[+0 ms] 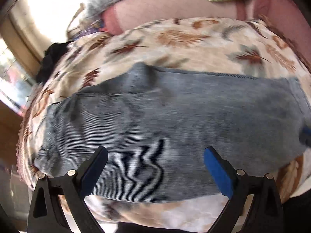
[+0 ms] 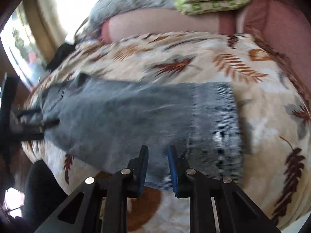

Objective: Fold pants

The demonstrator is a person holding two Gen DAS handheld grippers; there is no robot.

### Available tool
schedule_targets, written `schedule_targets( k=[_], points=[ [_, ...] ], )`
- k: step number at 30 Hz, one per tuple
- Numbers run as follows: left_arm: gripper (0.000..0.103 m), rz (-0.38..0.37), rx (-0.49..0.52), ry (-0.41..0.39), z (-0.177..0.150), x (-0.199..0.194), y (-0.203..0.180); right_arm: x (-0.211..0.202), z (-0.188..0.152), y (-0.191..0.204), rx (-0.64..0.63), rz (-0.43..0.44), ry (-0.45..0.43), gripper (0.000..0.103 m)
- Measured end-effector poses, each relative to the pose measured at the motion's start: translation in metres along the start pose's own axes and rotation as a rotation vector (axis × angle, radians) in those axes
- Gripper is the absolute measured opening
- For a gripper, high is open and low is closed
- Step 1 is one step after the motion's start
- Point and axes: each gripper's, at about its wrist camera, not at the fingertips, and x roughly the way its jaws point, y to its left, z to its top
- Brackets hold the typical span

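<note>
- The blue-grey ribbed-denim pants lie flat and already doubled into a long band across the cream bedspread printed with brown leaves; the bed carries them, and the band runs from about 9 o'clock to 3 o'clock in both wrist views.
- The left tool is spread wide above the near edge of the cloth at 6 o'clock, pinching nothing.
- The right tool has its blue pads drawn close with a narrow gap, over the hem end; no cloth is visibly caught between them.
- Both views are smeared, so whether either tool touches the fabric I cannot tell.
- To do the next fold well, I judge each tool should bite through all layers at the near edge, one near each end.
- Lift both ends level so the band does not sag or twist.
- A likely fault: catching the bedspread along with the denim.
</note>
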Motion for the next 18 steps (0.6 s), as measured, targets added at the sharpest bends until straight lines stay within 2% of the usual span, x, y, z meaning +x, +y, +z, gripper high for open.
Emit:
schedule_targets(
  k=[2, 4, 6, 8, 12, 15, 18],
  points=[
    [0.099, 0.061, -0.045, 0.035, -0.002, 0.012, 0.021, 0.013, -0.003, 0.018, -0.075, 0.004, 0.055, 0.023],
    [0.099, 0.087, -0.094, 0.117, -0.009, 0.032, 0.042, 0.021, -0.006, 0.028, -0.129, -0.034, 0.078, 0.023],
    [0.1, 0.01, -0.152, 0.13, -0.015, 0.038, 0.058, 0.018, -0.001, 0.024, -0.092, 0.009, 0.079, 0.023],
    [0.1, 0.012, -0.152, 0.125, -0.016, 0.034, 0.064, 0.012, 0.004, 0.018, -0.041, 0.059, 0.054, 0.023],
    [0.1, 0.032, -0.192, 0.091, -0.013, 0.026, 0.095, -0.003, 0.024, 0.016, 0.041, 0.151, -0.076, 0.025],
    [0.1, 0.104, -0.271, 0.071, -0.013, 0.022, 0.141, 0.004, 0.041, 0.02, 0.096, 0.187, -0.111, 0.025],
    [0.1, 0.21, -0.353, 0.079, -0.021, 0.025, 0.192, 0.024, 0.057, 0.033, 0.107, 0.195, -0.09, 0.025]
  ],
)
